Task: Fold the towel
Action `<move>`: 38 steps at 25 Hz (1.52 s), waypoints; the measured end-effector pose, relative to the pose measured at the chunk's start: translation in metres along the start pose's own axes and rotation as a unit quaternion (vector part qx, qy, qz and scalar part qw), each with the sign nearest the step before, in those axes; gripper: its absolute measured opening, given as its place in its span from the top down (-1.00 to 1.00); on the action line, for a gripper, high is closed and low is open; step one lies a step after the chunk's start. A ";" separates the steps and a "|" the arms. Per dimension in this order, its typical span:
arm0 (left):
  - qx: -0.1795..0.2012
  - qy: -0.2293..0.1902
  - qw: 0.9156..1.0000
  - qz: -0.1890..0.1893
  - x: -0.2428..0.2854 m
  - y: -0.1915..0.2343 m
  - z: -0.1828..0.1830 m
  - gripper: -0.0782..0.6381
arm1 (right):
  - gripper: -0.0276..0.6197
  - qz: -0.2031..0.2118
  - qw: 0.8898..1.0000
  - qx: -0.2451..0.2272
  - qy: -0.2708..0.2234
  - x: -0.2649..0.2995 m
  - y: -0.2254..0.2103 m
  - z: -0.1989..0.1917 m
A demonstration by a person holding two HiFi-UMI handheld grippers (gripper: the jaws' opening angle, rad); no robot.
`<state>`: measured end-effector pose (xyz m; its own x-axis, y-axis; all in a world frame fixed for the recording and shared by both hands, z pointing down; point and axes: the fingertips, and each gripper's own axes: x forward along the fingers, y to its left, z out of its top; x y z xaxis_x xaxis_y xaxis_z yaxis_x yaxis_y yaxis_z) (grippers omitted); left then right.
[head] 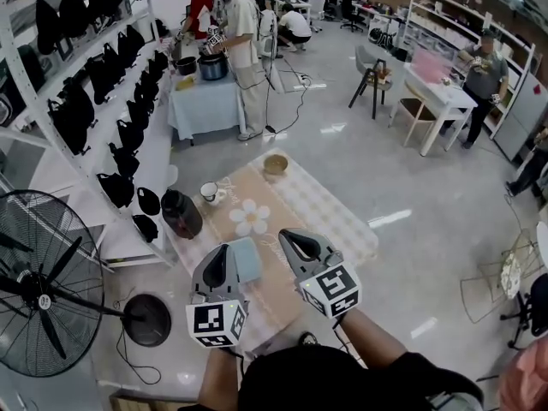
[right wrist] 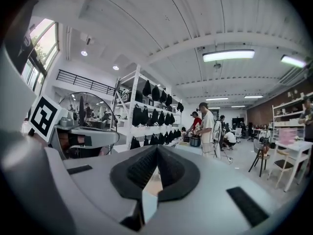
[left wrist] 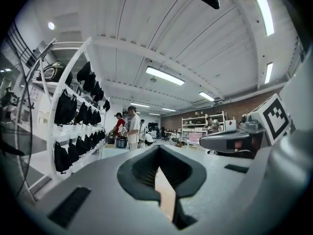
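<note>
A floor fan (head: 43, 281) and a white rack of black bags (head: 73, 114) fill the left side of the workshop, with my picnic mat (head: 325, 212) spread on the floor beside them. A dark jug (head: 181, 214) stands at the mat's left edge, and a white cup (head: 209, 193) sits just beyond it, near the far-left edge.

I hold my left gripper (head: 221, 253) level over the near part of the mat. Its dark pads (left wrist: 142, 170) are pressed together with nothing between them, and only the peach mat shows through the slot below.

Just right of that gripper, the head view shows the towel (head: 248, 259) as a small pale blue folded rectangle on the near part of the mat. The gripper hides its left edge. A daisy print (head: 251, 218) marks the middle of the mat beyond the towel, and a tan bowl (head: 276, 164) sits at the far corner.

My right gripper (head: 287, 236) is level beside the left one, apart from the towel. Its pads (right wrist: 139, 173) are also closed tight and grip no cloth. A pale strip shows low in the slot beneath them, and I cannot tell whether it is the towel.

Farther back, people stand at a blue-draped table (head: 205, 101), and a white table (head: 441, 92) stands at the far right.
</note>
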<state>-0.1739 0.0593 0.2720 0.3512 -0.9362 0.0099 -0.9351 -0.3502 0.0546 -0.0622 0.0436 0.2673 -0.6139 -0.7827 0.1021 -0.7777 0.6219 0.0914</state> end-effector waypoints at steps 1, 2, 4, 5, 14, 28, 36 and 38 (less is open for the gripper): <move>-0.003 -0.001 1.000 -0.002 0.000 -0.001 0.001 0.77 | 0.91 -0.001 1.000 -0.001 -0.003 -0.001 -0.002 0.003; -0.006 -0.002 1.000 -0.004 -0.001 -0.003 0.003 0.77 | 0.91 -0.003 1.000 -0.002 -0.006 -0.003 -0.003 0.005; -0.010 -0.006 1.000 -0.005 -0.001 -0.007 0.005 0.77 | 0.91 -0.005 1.000 -0.004 -0.009 -0.007 -0.006 0.009; -0.010 -0.007 1.000 -0.005 -0.002 -0.009 0.006 0.77 | 0.91 -0.006 1.000 -0.005 -0.011 -0.009 -0.007 0.009; -0.003 -0.013 1.000 -0.014 0.002 -0.020 0.008 0.77 | 0.91 -0.023 0.999 -0.020 -0.018 -0.018 -0.016 0.013; 0.008 -0.007 0.999 -0.030 0.009 -0.034 0.007 0.77 | 0.91 -0.028 0.999 -0.027 -0.031 -0.026 -0.019 0.017; 0.013 -0.003 0.999 -0.046 0.013 -0.051 0.009 0.77 | 0.91 -0.036 0.999 -0.020 -0.033 -0.040 -0.027 0.020; 0.014 -0.001 0.999 -0.049 0.012 -0.057 0.007 0.77 | 0.91 -0.039 0.999 -0.016 -0.028 -0.045 -0.029 0.016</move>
<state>-0.1167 0.0674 0.2619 0.4416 -0.8972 0.0041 -0.8969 -0.4413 0.0269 -0.0136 0.0604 0.2440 -0.5594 -0.8281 0.0372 -0.8189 0.5591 0.1295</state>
